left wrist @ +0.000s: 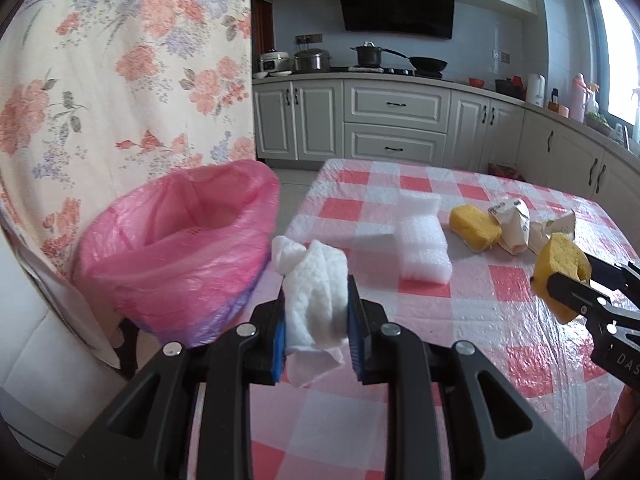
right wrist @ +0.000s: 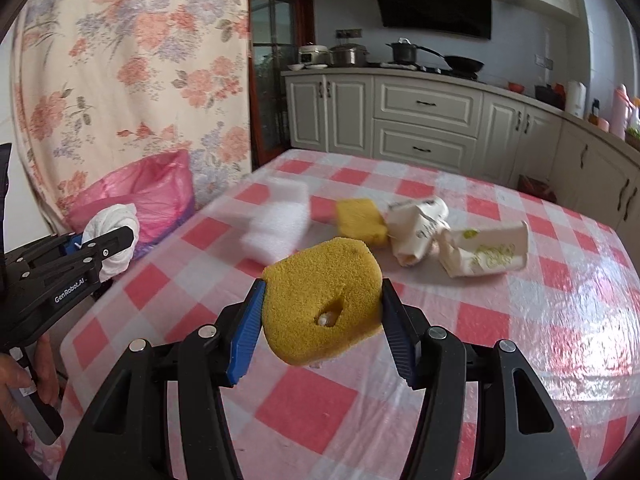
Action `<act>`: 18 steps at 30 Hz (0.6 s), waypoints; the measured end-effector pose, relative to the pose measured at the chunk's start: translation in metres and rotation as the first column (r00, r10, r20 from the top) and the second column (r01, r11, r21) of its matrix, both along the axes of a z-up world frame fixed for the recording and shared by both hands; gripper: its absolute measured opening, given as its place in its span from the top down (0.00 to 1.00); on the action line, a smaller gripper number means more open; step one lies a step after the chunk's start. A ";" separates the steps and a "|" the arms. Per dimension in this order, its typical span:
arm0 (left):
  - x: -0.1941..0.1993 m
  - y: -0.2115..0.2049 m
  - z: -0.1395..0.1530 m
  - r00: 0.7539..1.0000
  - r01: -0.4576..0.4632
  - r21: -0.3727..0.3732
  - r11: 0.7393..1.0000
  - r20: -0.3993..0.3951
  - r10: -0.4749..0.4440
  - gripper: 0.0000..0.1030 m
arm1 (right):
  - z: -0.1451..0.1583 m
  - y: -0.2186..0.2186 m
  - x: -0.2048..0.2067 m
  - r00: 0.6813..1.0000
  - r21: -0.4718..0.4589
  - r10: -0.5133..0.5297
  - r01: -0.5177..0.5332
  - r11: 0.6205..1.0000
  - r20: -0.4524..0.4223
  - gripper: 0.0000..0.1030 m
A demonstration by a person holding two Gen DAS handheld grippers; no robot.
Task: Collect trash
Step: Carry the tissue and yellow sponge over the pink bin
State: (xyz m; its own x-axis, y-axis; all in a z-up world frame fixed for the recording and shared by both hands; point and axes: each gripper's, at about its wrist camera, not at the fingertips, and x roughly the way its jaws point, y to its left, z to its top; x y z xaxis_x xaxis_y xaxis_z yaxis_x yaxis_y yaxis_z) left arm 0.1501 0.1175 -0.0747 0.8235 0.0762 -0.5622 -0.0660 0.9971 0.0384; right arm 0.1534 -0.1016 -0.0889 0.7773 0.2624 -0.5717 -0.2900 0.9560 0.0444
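My left gripper (left wrist: pixel 316 300) is shut on a crumpled white paper towel (left wrist: pixel 316 280), held above the table's left edge next to the pink-lined trash bin (left wrist: pixel 176 248). My right gripper (right wrist: pixel 322 300) is shut on a yellow sponge (right wrist: pixel 320 300) with a hole in it, lifted over the checked table (right wrist: pixel 520 340). In the left wrist view that sponge (left wrist: pixel 562 276) and right gripper (left wrist: pixel 560 280) show at the right. The right wrist view has the left gripper (right wrist: pixel 116 240) with its towel (right wrist: pixel 116 232) at the left, before the bin (right wrist: pixel 152 200).
On the table lie a white foam block (left wrist: pixel 422 240), a second yellow sponge (left wrist: pixel 474 226) and crushed paper cups (left wrist: pixel 516 228). A floral curtain (left wrist: pixel 120 80) hangs behind the bin. Kitchen cabinets and a stove stand beyond. A hand (right wrist: pixel 24 384) grips the left handle.
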 end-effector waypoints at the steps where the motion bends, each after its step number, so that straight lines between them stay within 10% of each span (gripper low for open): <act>1: -0.003 0.005 0.004 1.000 -0.011 0.000 1.000 0.009 0.011 0.77 | 0.004 0.006 -0.002 1.000 0.000 0.020 -0.020 1.000 0.011 0.47; 18: -0.012 0.089 0.043 0.980 -0.180 0.011 0.984 0.084 0.178 0.77 | 0.041 0.099 0.013 0.965 -0.026 0.245 -0.243 0.970 0.092 0.47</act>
